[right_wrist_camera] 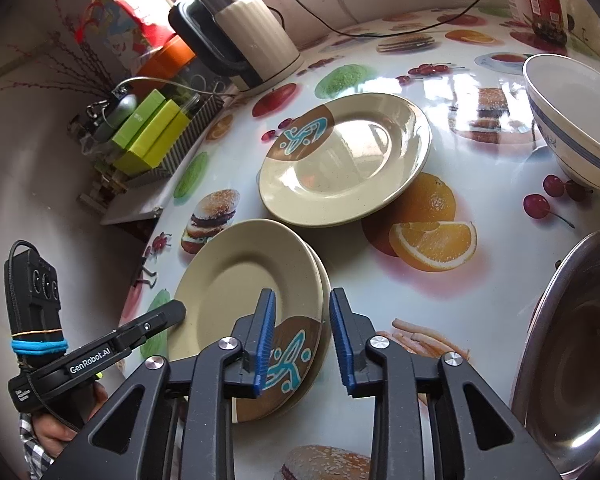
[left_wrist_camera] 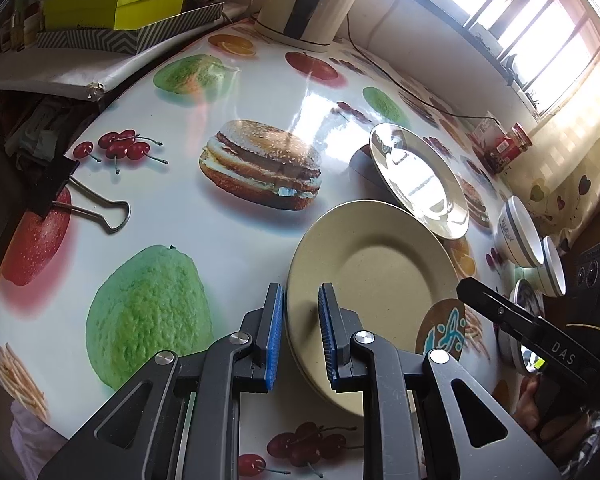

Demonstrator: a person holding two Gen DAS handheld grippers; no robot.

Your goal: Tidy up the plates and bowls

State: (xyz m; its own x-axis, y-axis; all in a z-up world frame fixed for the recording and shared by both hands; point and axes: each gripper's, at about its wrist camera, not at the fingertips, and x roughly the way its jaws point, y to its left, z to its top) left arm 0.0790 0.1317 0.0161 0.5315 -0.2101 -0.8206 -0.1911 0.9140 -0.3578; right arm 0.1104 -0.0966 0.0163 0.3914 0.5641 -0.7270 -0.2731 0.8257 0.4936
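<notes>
A stack of cream plates with a brown and teal patch lies on the fruit-print table; it also shows in the right wrist view. My left gripper is open, its blue pads straddling the stack's near rim. My right gripper is open around the stack's opposite rim at the patch. Another cream plate lies behind, shining in the left wrist view. A white bowl with blue bands stands at the right; two such bowls show in the left wrist view. A steel bowl sits at the right edge.
A white electric kettle with its cord stands at the back. Green boxes are stacked beside the table. A binder clip grips the tablecloth's edge. A red-labelled jar stands at the far right.
</notes>
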